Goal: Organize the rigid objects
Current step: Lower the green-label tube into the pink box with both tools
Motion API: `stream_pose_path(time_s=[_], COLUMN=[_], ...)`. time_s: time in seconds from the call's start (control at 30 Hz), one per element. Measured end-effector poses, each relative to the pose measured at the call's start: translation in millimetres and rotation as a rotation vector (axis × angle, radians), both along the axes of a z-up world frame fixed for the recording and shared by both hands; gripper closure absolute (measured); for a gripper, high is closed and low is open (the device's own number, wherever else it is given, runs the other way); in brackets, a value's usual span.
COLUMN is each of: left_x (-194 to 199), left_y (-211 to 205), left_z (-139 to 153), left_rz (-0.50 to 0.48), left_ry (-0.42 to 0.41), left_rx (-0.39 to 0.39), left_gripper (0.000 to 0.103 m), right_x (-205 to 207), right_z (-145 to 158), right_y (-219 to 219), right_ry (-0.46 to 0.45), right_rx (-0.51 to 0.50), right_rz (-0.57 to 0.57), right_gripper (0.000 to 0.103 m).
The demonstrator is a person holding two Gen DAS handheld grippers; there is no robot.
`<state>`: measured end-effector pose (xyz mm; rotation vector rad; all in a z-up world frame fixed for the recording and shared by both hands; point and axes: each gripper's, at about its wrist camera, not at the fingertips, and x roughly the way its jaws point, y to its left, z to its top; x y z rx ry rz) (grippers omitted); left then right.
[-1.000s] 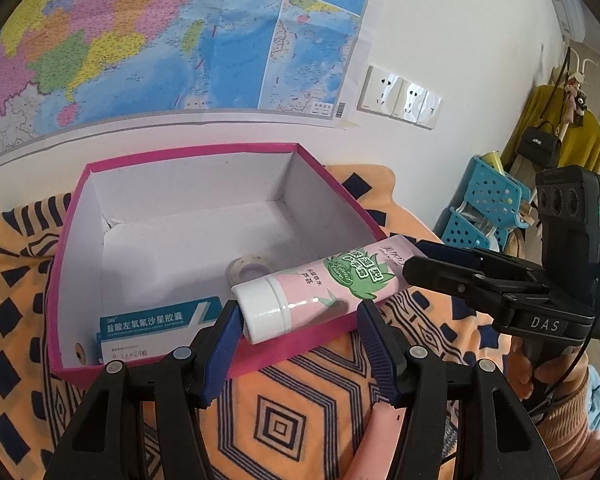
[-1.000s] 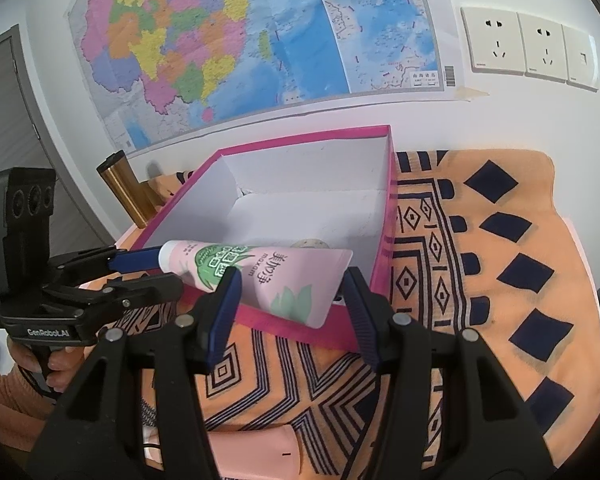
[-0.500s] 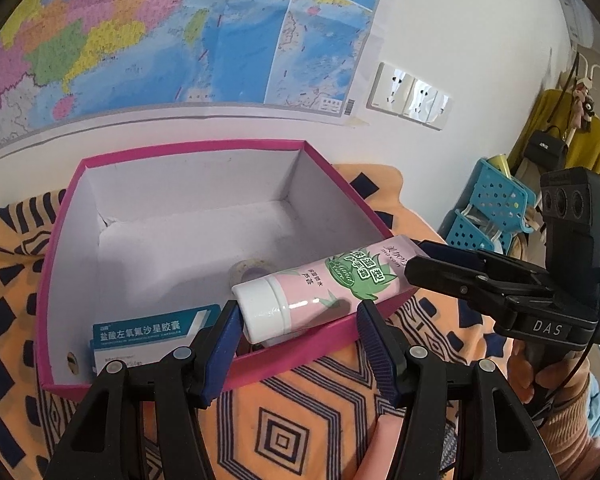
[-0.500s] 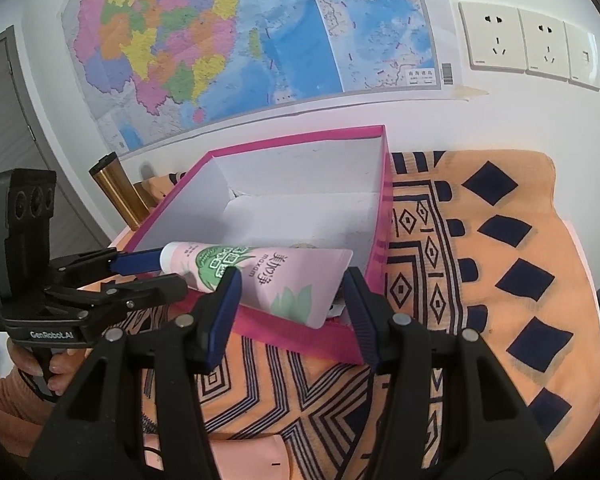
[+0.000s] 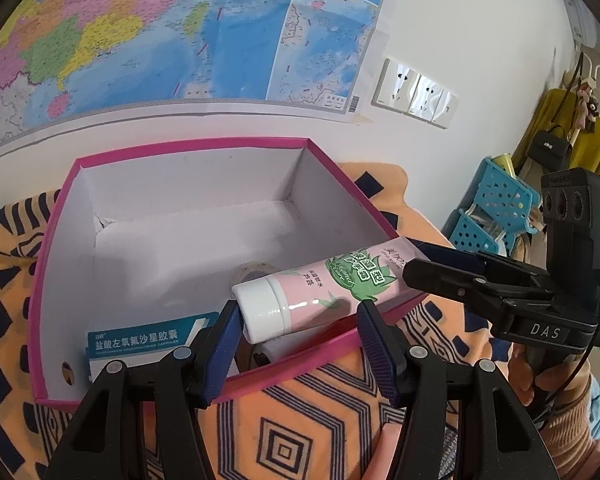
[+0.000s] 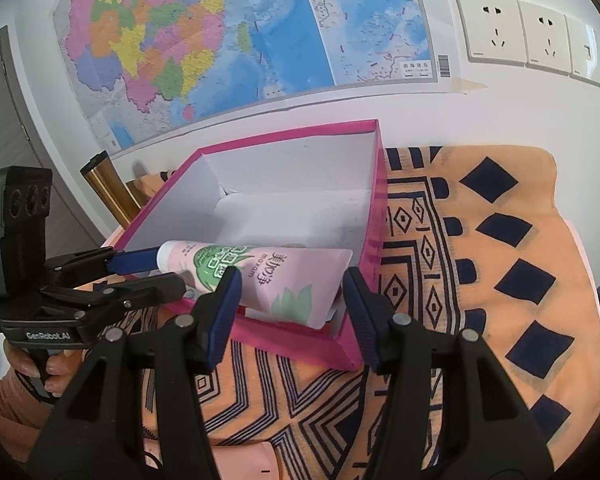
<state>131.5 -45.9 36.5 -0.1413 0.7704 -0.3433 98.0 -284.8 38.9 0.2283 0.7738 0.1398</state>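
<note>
A pink plastic tube with a white cap and green leaf print [image 5: 320, 288] hangs over the near side of an open pink cardboard box with a white inside [image 5: 180, 148], held level between the two tongs. The left gripper [image 5: 296, 344] has its blue-padded jaws spread; the tube's cap touches the left pad, while the right pad stands clear of the tube, so it is released and not clenching. In the right wrist view the left gripper [image 6: 148, 270] reaches in from the left, one blue finger behind the cap and one black finger in front. The right gripper [image 6: 290, 312] has its jaws around the flat crimped end of the tube [image 6: 268, 276]; both pads look to be at the tube's edges, but whether they press it I cannot tell. Inside the box, near the left wall, lies a white and teal medicine carton with Chinese print [image 5: 140, 340], and a small roll of clear tape [image 5: 252, 272] lies on the floor behind the tube. The box rests on an orange cloth with dark blue diamond patterns [image 6: 480, 280]. A coloured map [image 6: 220, 40] hangs on the far wall.
</note>
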Motion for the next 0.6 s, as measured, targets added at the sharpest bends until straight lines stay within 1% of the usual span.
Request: stream_pose_path(time_s=[0.6], left_x=[12.0], left_y=[-3.0], left_z=[-3.3], left_rz=[0.010], left_ry=[0.015], left_rx=[0.011], left_gripper=[0.044], right_x=[7.4], right_z=[-1.9], right_y=[-1.6], right_ry=[0.012], right_rx=[-0.030], right_rz=[-0.015], right_gripper=[0.047])
